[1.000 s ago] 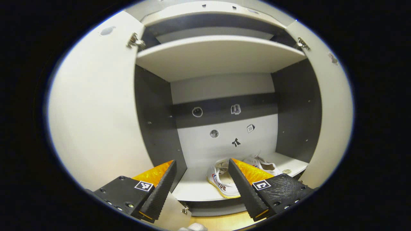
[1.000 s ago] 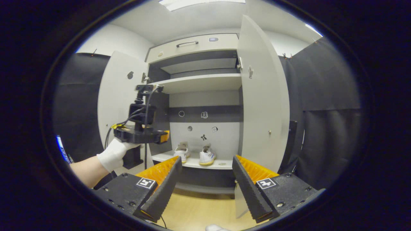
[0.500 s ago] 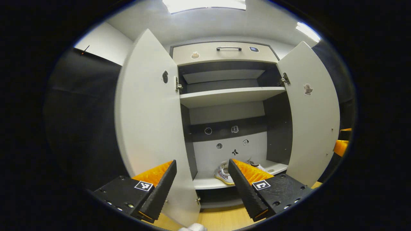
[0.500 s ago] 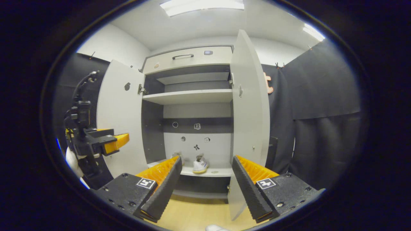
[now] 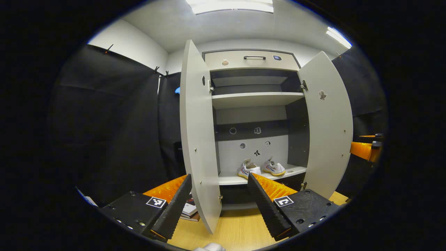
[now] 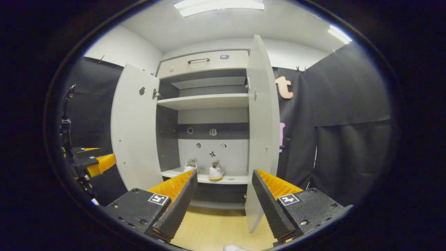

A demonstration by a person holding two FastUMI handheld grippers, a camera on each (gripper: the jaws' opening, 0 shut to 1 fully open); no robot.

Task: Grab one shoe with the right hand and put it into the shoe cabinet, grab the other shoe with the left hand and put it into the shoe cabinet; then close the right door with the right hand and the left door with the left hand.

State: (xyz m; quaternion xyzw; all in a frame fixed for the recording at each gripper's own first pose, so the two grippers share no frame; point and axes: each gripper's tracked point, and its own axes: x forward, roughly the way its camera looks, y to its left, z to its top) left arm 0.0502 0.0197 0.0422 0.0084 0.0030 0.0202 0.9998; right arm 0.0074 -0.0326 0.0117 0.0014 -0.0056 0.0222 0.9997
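Withdrawal from the shoe cabinet, left gripper view: my left tongs were released and empty, having backed away from the interior they faced a second earlier, so that both doors came fully into sight. The two shoes, left shoe and right shoe, sat side by side on the lower shelf. The left door stood edge-on between my fingers, wide open; the right door was open too, with my right tongs just beyond its edge.

Right gripper view: my right tongs were likewise released and empty, drawn back slightly. The right door stood edge-on ahead, above the wooden floor; the shoes rested inside; the left tongs had retreated outside the left door.

Both shoes being stowed, I judged that only the closing of the doors remained, the right first.
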